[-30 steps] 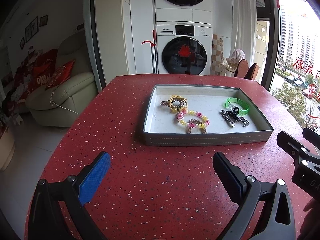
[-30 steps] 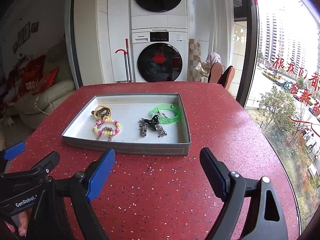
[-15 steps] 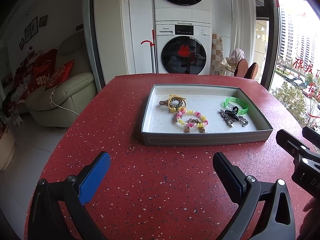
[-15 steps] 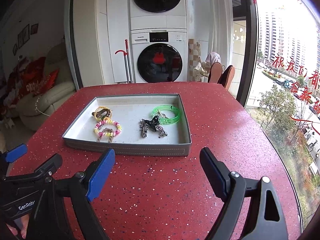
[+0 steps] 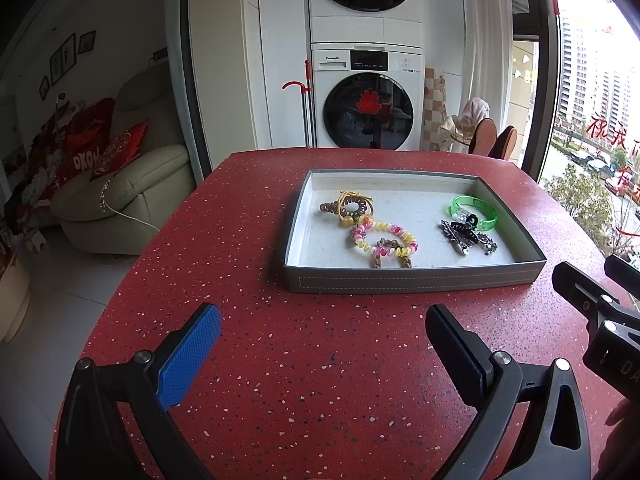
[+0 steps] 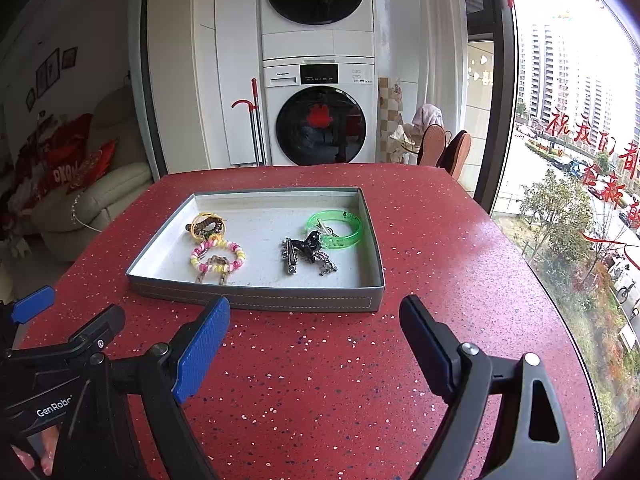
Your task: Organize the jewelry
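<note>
Jewelry is kept in a flat grey tray [image 5: 412,282] on a red speckled table [image 5: 248,216].

In the left wrist view, the tray is seen past the left gripper [image 5: 320,340], in the middle of the table. The left gripper's fingers are spread wide apart and nothing is held between them. It is held above the bare table, well short of the tray. On the tray's left side a yellow and brown coil tie [image 5: 352,206] is seen, and next to it a pink and yellow bead bracelet [image 5: 384,238] is laid. On the right side a green bangle [image 5: 474,210] is found, with a black hair claw [image 5: 466,230] touching it. Part of the right gripper is seen at the right edge.

In the right wrist view, the right gripper [image 6: 316,330] is also spread wide and nothing is gripped. The tray [image 6: 256,300] is seen just past its fingers. The bead bracelet [image 6: 218,258] is on the left and the green bangle [image 6: 336,228] on the right. A white washing machine [image 6: 320,114] is seen behind the table.
</note>
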A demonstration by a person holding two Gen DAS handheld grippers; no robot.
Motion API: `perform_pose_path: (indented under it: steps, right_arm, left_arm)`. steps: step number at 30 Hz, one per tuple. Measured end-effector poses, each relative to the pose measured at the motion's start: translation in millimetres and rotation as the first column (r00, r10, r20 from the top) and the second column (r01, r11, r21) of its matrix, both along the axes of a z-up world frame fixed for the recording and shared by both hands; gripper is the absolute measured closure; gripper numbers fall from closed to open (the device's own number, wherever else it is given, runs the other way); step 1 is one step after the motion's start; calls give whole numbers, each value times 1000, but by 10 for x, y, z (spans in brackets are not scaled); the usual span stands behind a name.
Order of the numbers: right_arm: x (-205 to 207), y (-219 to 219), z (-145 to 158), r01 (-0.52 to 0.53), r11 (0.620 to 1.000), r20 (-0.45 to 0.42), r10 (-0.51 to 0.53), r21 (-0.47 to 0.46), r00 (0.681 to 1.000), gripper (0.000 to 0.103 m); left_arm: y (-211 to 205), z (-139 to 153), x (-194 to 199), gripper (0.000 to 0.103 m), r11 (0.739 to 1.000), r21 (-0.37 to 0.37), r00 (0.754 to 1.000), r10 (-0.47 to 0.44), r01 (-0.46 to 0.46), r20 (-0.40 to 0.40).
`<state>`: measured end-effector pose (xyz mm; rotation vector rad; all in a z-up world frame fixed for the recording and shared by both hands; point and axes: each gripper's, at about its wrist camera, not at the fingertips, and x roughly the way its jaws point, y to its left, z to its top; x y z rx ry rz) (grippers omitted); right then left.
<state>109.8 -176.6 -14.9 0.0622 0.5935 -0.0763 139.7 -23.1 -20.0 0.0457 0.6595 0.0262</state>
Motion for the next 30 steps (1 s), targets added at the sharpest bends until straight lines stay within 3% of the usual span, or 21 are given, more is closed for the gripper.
perform_pose_path:
  steps: [30]
  right_arm:
    - [12, 0, -32, 1, 1000, -6, 0, 8, 1000, 14]
  left_arm:
    - [8, 11, 1, 0, 1000, 7, 1000, -3, 3, -4]
